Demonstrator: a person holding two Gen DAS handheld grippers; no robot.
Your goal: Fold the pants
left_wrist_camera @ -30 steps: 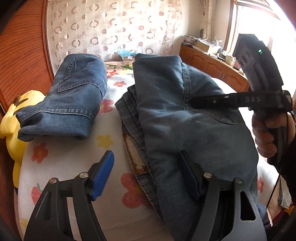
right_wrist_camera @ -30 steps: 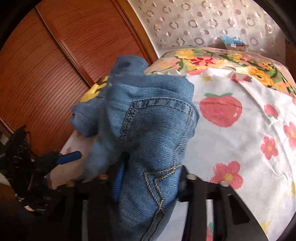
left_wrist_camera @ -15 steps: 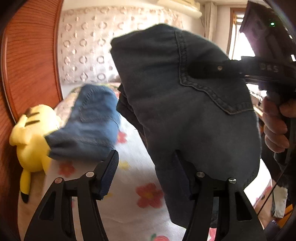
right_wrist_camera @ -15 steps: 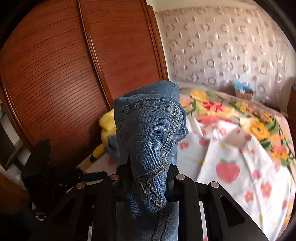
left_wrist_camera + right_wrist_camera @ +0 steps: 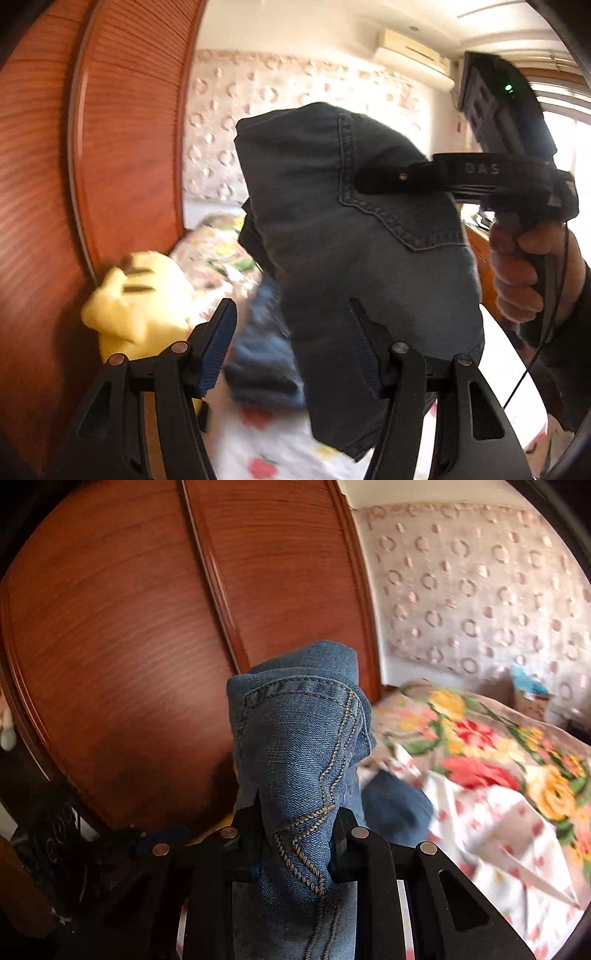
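A reddish wood wardrobe (image 5: pixel 147 627) fills the left; a circle-patterned curtain (image 5: pixel 480 590) hangs upper right above a floral bed (image 5: pixel 498 757).

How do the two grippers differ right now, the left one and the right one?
The right gripper has its jaws clamped on the folded jeans, while the left gripper has its jaws spread wide. The right gripper carries the jeans lifted off the bed; the left gripper only has the denim draped against one finger, gripping nothing. Both are black and hand-held.
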